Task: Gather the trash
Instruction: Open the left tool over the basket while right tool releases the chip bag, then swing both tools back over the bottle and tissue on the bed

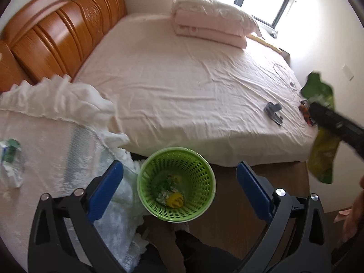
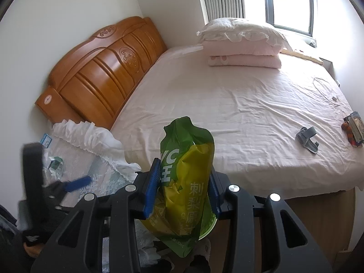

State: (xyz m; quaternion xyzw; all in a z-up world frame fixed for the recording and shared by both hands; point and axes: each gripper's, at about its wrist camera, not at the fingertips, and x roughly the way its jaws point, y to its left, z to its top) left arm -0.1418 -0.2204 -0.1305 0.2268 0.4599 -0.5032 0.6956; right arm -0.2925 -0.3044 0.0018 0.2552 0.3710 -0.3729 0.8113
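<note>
My right gripper (image 2: 184, 188) is shut on a green and yellow drink pouch (image 2: 186, 182) and holds it up beside the bed; the pouch also shows in the left wrist view (image 1: 323, 157) at the far right. My left gripper (image 1: 179, 191) is open and empty above a green perforated trash basket (image 1: 200, 173) on the floor, with wrappers inside. A crumpled green and white wrapper (image 1: 10, 153) lies on the lace-covered nightstand at left. A grey wrapper (image 2: 307, 140) lies on the bed near its right edge.
A pink-sheeted bed (image 2: 238, 104) with an orange wooden headboard (image 2: 107, 68) fills the view. Folded bedding and a pillow (image 2: 243, 43) sit at the far end by the window. Small orange items and a box (image 2: 353, 129) lie at the bed's right edge.
</note>
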